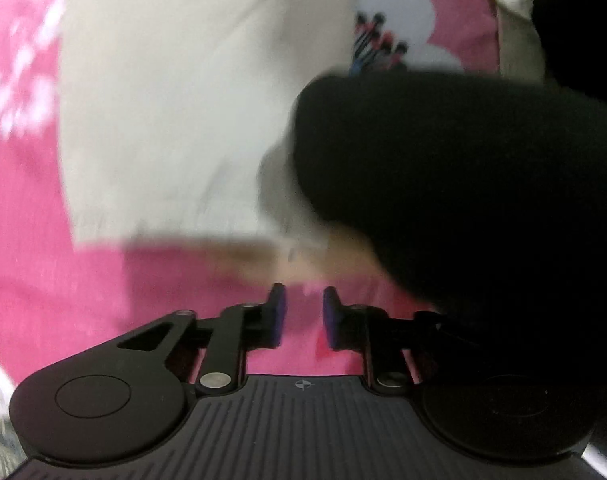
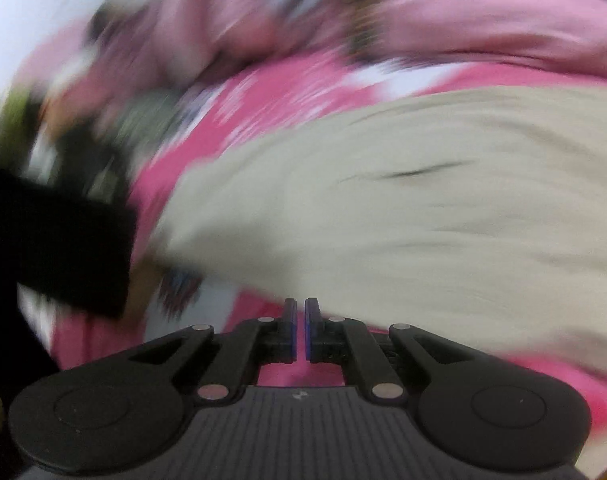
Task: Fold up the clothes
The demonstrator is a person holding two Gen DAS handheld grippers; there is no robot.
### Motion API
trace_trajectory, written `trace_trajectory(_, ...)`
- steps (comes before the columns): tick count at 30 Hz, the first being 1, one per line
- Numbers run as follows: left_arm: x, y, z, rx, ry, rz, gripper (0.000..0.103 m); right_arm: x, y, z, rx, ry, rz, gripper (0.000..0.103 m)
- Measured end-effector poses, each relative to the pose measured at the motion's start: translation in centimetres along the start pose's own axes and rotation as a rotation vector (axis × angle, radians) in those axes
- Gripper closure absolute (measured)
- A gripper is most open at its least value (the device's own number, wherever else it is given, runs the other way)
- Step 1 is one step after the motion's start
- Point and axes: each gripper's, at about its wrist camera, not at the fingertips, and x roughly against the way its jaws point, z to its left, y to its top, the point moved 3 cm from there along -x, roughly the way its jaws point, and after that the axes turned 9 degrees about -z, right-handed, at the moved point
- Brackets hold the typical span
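Lying flat on bright pink patterned bedsheet [image 1: 35, 264]: cream-white fabric garment [image 1: 183, 100], near edge just ahead of left gripper [image 1: 303, 300]. Left blue-padded fingers parted by small gap, nothing between, pink sheet showing through. Black sleeve [image 1: 463, 184] overlapping garment's right side. Right gripper [image 2: 301, 312] fingers nearly pressed together, thin slit, no cloth visibly pinched; garment edge just beyond tips. Both views heavily motion-blurred.
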Motion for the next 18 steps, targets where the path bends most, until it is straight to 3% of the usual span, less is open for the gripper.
trace_trajectory(3,1.2,-0.9,1.4,0.045,0.001,0.040,0.076,5.0,0.4,-5.0,-0.258,-0.136,-0.143,0.091)
trace_trajectory(4,1.8,-0.5,2.0,0.055,0.035,0.011,0.076,5.9,-0.1,-6.3,-0.337,-0.173,-0.172,0.088)
trace_trajectory(7,3.2,2.2,3.0,0.061,0.130,-0.136,0.075,8.4,-1.8,-10.1,-0.572,-0.283,-0.253,0.086)
trace_trajectory(10,3.4,6.0,1.7,0.048,0.132,-0.315,0.075,11.0,-3.6,-13.9,-0.806,-0.392,-0.334,0.085)
trace_trajectory(12,2.5,7.6,0.3,0.011,0.169,-0.370,0.075,11.1,-4.6,-15.0,-0.901,-0.414,-0.363,0.082)
trace_trajectory(16,-0.7,9.3,-1.9,-0.105,0.281,-0.334,0.075,10.7,-5.8,-16.2,-1.032,-0.431,-0.386,0.081)
trace_trajectory(18,-1.2,8.9,-1.6,-0.123,0.269,-0.310,0.075,10.3,-5.8,-16.2,-1.070,-0.421,-0.413,0.076)
